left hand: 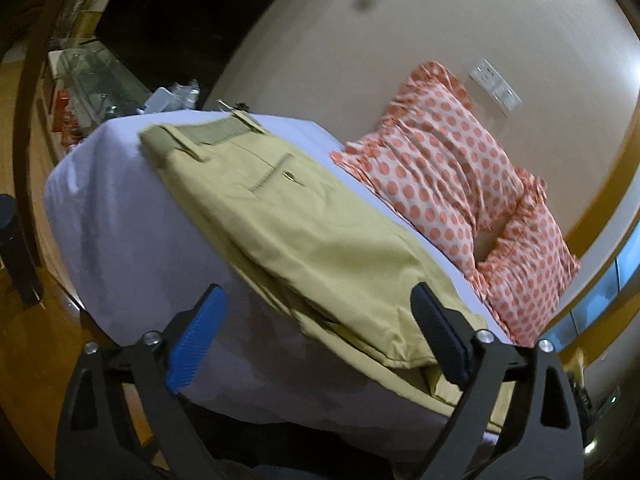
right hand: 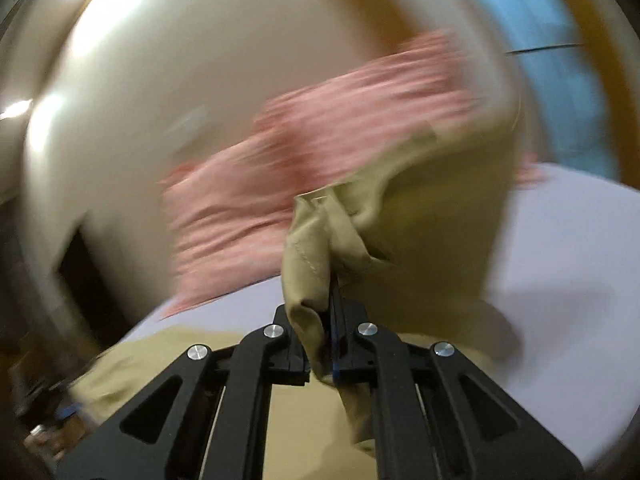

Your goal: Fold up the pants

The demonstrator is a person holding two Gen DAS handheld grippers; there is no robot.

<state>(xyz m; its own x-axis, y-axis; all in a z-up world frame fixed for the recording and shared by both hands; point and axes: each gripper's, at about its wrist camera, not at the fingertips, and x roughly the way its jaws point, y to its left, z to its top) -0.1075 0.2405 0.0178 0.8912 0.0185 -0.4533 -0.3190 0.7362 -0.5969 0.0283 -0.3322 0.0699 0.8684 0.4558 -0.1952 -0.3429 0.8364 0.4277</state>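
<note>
Khaki pants [left hand: 304, 232] lie lengthwise on the pale lilac bed sheet [left hand: 120, 224], waistband at the far end with a back pocket facing up. My left gripper [left hand: 320, 328] is open, its blue pad [left hand: 196, 340] left of the pants and its black finger [left hand: 440, 336] over their near right edge, holding nothing. In the right wrist view, which is motion-blurred, my right gripper [right hand: 334, 308] is shut on a bunched hem of the khaki pants [right hand: 320, 248], lifted above the bed sheet [right hand: 560, 264], with the cloth hanging off to the right.
Two orange polka-dot pillows [left hand: 448, 176] lean on the cream wall [left hand: 400, 32] at the right of the bed; they show as a pink blur in the right wrist view [right hand: 304, 160]. A glass-topped cabinet [left hand: 96, 80] stands beyond the bed's far end. Wooden floor [left hand: 28, 360] lies at left.
</note>
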